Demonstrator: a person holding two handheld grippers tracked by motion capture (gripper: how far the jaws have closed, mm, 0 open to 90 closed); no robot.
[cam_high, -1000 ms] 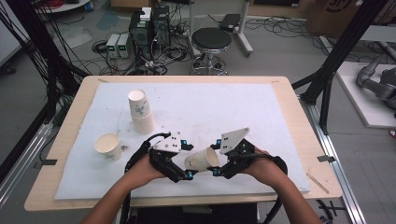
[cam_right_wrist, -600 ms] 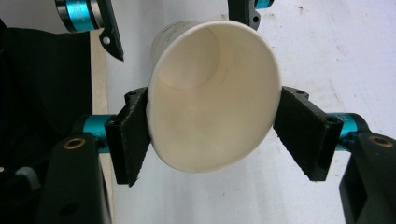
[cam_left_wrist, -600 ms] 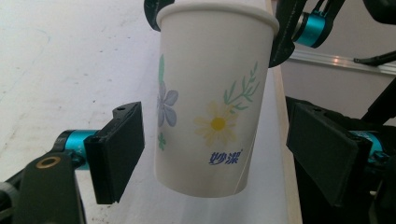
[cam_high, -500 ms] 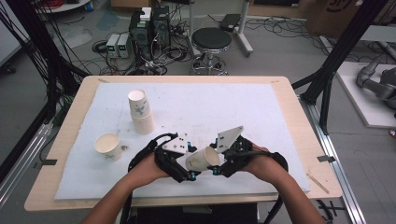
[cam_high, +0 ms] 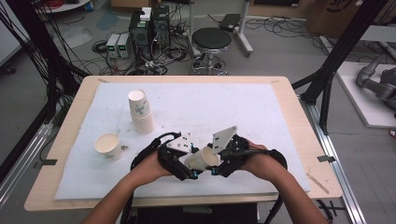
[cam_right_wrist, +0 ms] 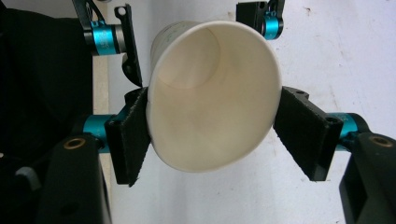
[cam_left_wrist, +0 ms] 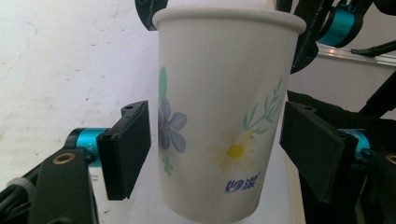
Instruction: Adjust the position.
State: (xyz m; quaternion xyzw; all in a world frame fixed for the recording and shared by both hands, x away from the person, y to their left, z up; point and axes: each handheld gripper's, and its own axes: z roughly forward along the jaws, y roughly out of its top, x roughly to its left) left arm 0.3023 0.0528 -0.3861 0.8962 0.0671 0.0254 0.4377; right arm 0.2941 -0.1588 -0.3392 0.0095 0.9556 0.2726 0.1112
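A white paper cup (cam_high: 203, 158) with a flower print lies on its side in the air between my two grippers, near the front middle of the table. My right gripper (cam_high: 220, 162) is shut on the cup (cam_right_wrist: 210, 116) at its rim, and the pads press the mouth into an oval. My left gripper (cam_high: 186, 166) is open around the cup's body (cam_left_wrist: 219, 116), with a small gap between each pad and the wall. In the left gripper view the cup's rim points up and away, and the right gripper's jaws flank it.
A stack of paper cups (cam_high: 140, 112) stands upside down at the left middle of the white mat (cam_high: 261, 107). A single upright cup (cam_high: 107, 145) sits nearer the left front. The wooden table edge (cam_high: 299, 116) frames the mat; a stool (cam_high: 211, 39) stands beyond.
Both hands have shifted only slightly near the front of the table. The cup has stayed between the two grippers throughout.
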